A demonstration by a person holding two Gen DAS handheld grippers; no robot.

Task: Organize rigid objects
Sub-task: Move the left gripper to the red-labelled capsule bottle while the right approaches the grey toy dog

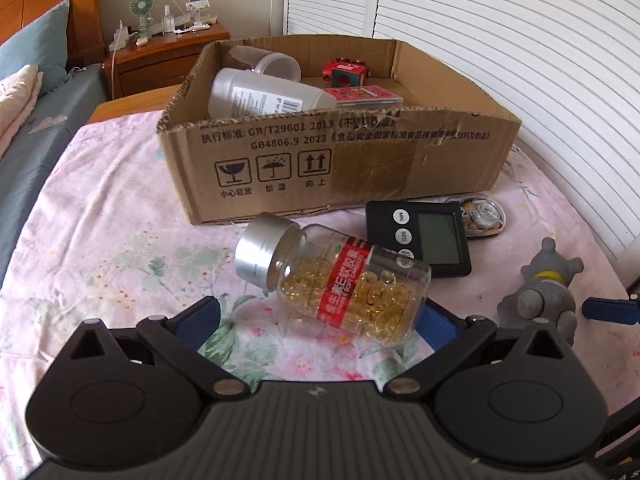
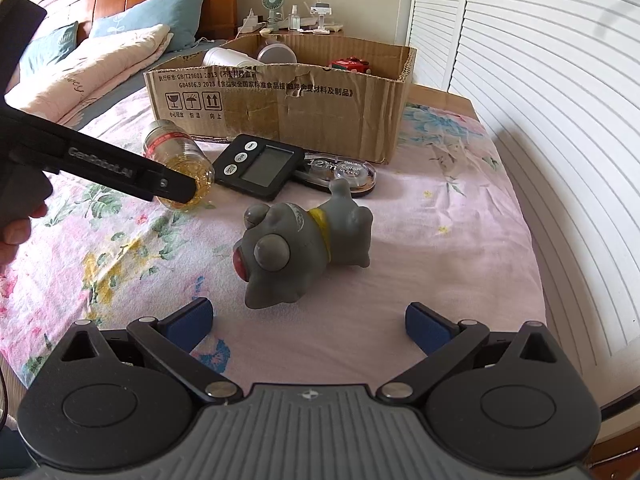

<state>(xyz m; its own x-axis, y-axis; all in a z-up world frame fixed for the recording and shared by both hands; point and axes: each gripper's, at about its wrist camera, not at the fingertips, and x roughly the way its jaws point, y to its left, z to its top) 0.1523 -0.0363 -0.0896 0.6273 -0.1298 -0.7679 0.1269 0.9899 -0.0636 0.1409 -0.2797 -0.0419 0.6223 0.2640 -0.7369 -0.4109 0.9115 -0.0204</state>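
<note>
1. The capsule bottle (image 1: 336, 280) lies on its side on the flowered bedspread (image 1: 100, 220), silver cap toward the cardboard box (image 1: 340, 160), just in front of it.
2. The left gripper (image 1: 320, 322) has its jaws wide apart around the bottom end of the bottle, and I cannot tell if the blue pads touch the glass.
3. The black timer (image 2: 256, 166) lies beside the bottle, with a correction tape (image 2: 344, 172) behind it.
4. The grey toy dog (image 2: 300, 248) lies on its side further right; the right gripper (image 2: 310, 322) stands open just before it, holding nothing.
5. The box holds a white bottle (image 1: 264, 96) and red items.
</note>
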